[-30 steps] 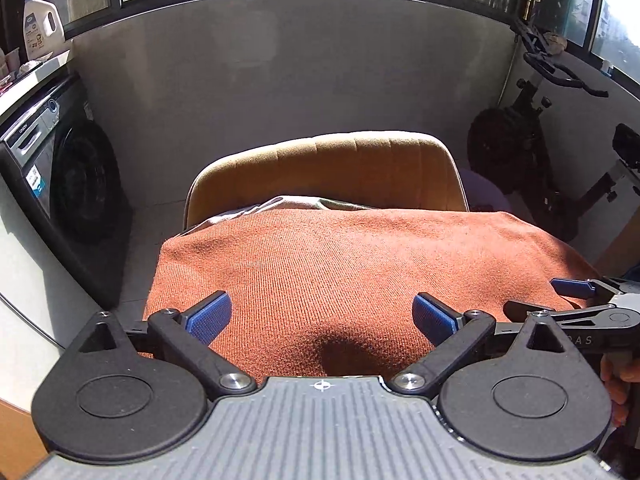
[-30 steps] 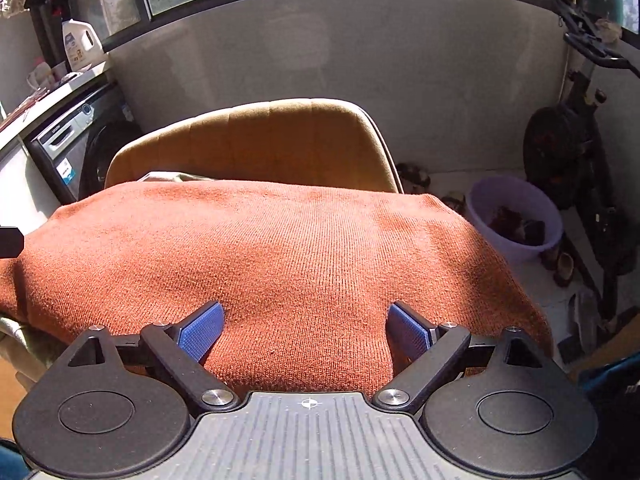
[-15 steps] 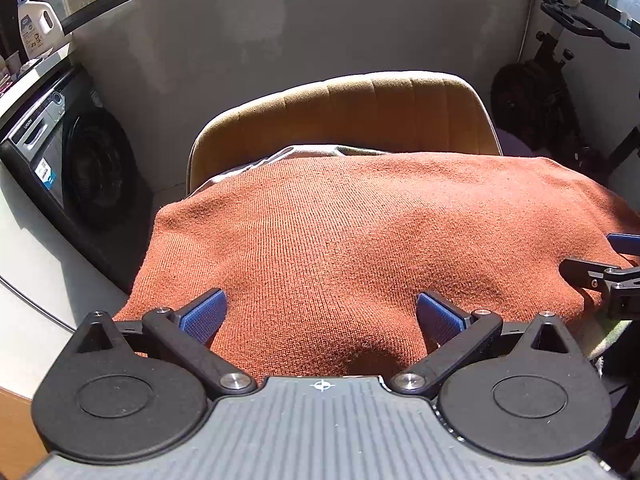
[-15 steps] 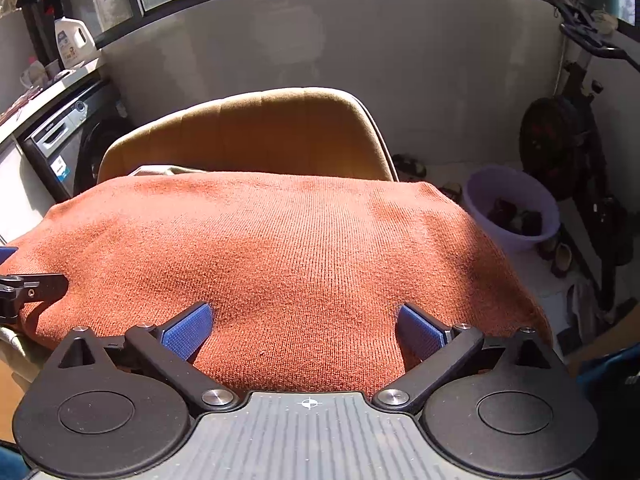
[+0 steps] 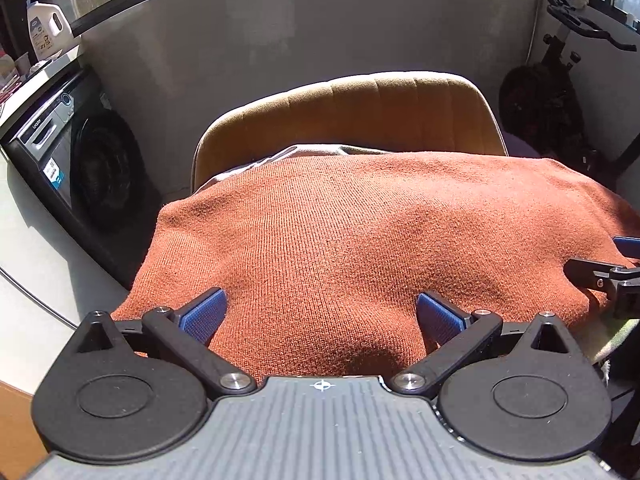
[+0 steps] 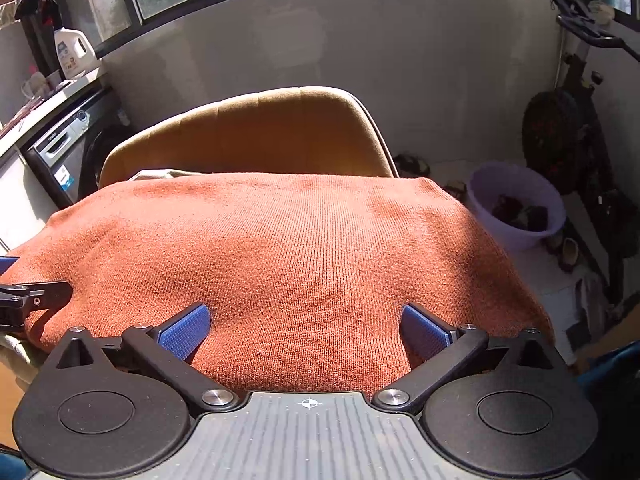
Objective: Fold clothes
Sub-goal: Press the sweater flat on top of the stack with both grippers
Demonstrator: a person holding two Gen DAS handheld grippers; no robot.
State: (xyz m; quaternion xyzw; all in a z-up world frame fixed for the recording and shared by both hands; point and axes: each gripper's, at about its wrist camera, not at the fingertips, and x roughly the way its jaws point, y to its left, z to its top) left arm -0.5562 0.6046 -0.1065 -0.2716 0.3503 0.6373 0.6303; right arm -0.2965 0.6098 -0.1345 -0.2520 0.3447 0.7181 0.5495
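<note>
Wall point(image 5: 280, 40) is seen across the top of both views, with a washer point(image 5: 80, 160) at the left edge and an exercise bike point(image 6: 572, 136) at the right. A tan chair point(image 5: 360, 112) is seen upper centre. The rust knit sweater point(image 5: 340, 240) is draped over the chair seat and fills the middle of each frame; a paler garment point(image 5: 312, 150) is partly seen under its far edge. A lilac basin point(image 6: 516, 208) is seen on the floor at the right of the right view, and a detergent jug point(image 6: 72, 52) in the upper left.

Left gripper point(image 5: 320, 316) is seen bottom centre of its view, jaws wide apart, the sweater's near edge lying between the blue pads point(image 5: 202, 314) without being pinched. Right gripper point(image 6: 304, 328) is seen likewise, bottom centre of its view; its jaws have just been opening and are spread fully, cloth between them but not clamped. Each gripper's tip is caught at the side edge of the other's view.
</note>
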